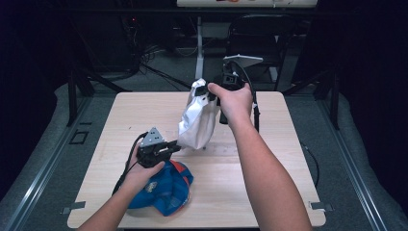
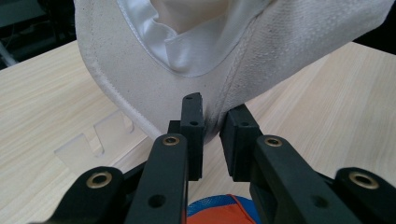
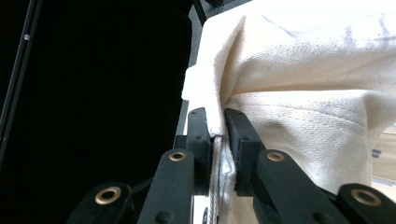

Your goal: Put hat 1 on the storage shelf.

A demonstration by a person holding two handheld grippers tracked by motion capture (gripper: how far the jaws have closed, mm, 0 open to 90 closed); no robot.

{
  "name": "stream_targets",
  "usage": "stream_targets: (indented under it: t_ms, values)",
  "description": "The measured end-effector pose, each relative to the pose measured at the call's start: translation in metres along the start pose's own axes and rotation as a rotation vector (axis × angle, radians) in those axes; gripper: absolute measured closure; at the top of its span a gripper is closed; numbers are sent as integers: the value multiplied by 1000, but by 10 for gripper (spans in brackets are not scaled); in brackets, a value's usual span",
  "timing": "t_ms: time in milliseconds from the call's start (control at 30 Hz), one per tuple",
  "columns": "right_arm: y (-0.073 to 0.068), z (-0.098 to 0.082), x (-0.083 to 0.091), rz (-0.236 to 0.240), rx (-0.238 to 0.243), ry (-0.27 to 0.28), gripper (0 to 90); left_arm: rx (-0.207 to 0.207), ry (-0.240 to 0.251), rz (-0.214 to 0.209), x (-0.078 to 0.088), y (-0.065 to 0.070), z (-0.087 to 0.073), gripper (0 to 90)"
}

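White cloth cap (image 1: pixel 197 118) hung above the wooden table (image 1: pixel 269 159), its top edge clamped in the right gripper (image 1: pixel 211 95) and its lower rim pinched between the jaws of the left gripper (image 1: pixel 174 146). Beneath the left hand (image 1: pixel 139 173) lay a blue and orange cap (image 1: pixel 166 190).

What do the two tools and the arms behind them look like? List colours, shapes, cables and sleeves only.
Both tools are black, each with two flat, blocky jaws on linkage arms set with brass-coloured rivets. The left tool carries a grey three-cornered plate with dark dots, and a black cable trails from it. The right tool has a larger pale three-cornered plate and a black cable too. Both forearms are bare, with no sleeves visible.
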State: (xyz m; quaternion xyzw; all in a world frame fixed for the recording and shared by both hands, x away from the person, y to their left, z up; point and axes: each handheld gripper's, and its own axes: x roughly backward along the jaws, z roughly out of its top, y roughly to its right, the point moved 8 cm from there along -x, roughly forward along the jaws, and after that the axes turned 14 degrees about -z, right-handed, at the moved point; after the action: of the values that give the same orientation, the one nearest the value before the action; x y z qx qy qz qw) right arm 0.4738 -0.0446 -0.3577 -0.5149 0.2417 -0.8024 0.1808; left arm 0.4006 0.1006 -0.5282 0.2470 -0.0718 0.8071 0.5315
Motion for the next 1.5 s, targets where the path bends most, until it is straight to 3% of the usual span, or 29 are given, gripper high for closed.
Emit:
stream_targets:
  t_ms: [133,267,367,467,633,733,1033,1267,1367,1433,1500]
  values:
    - [-2,-1,-4,5,2,-5,812,6,2,9,2,-2,-2,799]
    - [-1,-2,-6,12,3,-6,812,19,54,19,4,-3,-6,800]
    - [-2,-2,-4,12,4,-12,812,16,47,24,3,-2,-5,800]
    - [-6,-1,4,3,14,-4,811,17,57,-23,-5,7,-1,800]
    - [-2,0,5,2,13,0,811,17,70,-17,-8,10,0,800]
    - [-1,-1,1,10,6,-2,811,44,40,6,-3,3,-6,799]
    - [-9,-9,-20,10,25,-37,807,88,65,34,0,-3,-22,809]
    - [-8,-14,-28,-12,53,-41,786,110,51,75,4,-7,-31,829]
    - [2,-15,-32,-41,72,-38,779,135,26,91,4,-9,-37,836]
    - [5,-15,-34,-55,73,-36,779,136,4,90,2,-9,-40,838]
    - [12,-17,-39,-56,61,-44,775,116,-50,112,-4,-7,-46,841]
